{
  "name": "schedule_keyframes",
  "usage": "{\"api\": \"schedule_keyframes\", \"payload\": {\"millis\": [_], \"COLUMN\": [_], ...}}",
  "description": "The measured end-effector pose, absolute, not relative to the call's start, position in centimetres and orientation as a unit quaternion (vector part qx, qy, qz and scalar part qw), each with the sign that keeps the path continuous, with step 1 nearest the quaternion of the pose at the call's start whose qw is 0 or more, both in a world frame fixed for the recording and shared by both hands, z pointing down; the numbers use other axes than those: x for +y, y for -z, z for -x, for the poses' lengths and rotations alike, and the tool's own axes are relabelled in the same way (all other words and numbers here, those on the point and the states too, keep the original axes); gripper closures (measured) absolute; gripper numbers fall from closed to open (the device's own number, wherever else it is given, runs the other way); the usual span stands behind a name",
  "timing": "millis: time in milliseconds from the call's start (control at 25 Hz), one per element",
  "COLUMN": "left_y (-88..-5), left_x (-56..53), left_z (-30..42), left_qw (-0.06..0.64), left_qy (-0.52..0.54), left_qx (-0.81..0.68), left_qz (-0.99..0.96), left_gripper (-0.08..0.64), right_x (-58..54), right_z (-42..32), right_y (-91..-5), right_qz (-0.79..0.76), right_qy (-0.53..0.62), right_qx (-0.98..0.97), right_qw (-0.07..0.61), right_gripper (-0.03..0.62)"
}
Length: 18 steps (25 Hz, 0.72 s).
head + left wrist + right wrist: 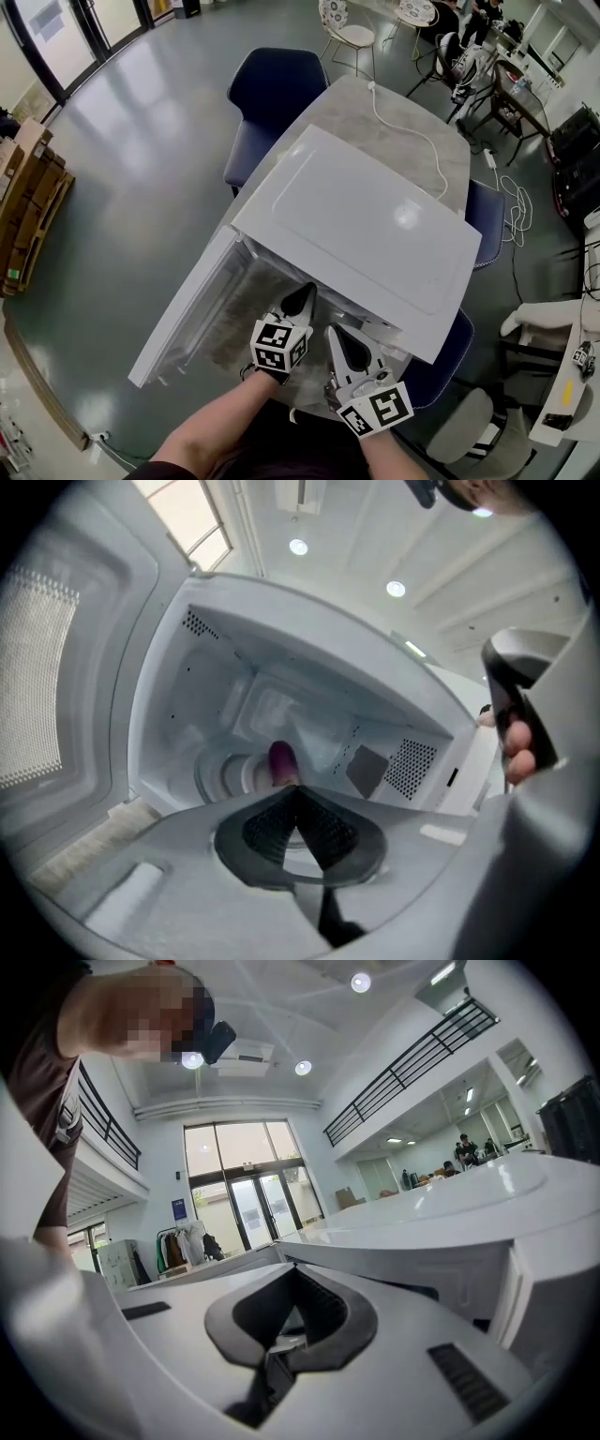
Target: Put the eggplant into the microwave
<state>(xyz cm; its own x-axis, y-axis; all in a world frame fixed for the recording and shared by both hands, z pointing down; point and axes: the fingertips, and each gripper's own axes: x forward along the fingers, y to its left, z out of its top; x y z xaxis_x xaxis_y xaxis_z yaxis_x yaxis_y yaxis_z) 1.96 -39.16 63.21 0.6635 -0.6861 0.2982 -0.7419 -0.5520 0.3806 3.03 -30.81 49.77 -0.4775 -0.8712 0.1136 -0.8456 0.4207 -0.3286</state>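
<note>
looking steeply down on a grey stone-look table [398, 108], with a dark blue chair [272, 89] at its far-left side and a white cable [417, 136] trailing across the bare far end.

on the table, a white microwave [366, 220] filling most of the near half, with its door [183, 314] swung wide open to the left.

in front of the open cavity, both grippers side by side, held out from the person's forearms at the bottom edge of the head view. left gripper [305, 292] pointing into the opening, fingers pressed together at the tips with nothing between them. right gripper [339, 339] just beside it, nearer the microwave's right front corner, fingers likewise closed and empty, facing the outside of the white casing rather than the cavity.

inside the cavity, seen along the left gripper: a round white turntable [225, 772] on the floor, and at its right edge the purple eggplant [281, 758], showing just past the closed fingertips. touching them or clear of them: cannot tell.
</note>
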Motion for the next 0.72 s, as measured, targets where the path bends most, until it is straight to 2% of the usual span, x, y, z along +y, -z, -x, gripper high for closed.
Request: {"api": "schedule_keyframes", "payload": {"millis": [720], "left_y": [-47.5], "left_x": [-32.7], "left_z": [0.0], "left_qw": [0.189], "left_qy": [-0.004], "left_qx": [-0.41], "left_qz": [-0.892], "left_gripper": [0.552], "right_x": [-30.4], "right_z": [-4.3], "right_y": [-41.2], "right_qz": [0.521], "right_qy": [0.119], "right_qx": [0.845], "right_qw": [0.028], "right_gripper": [0.591]}}
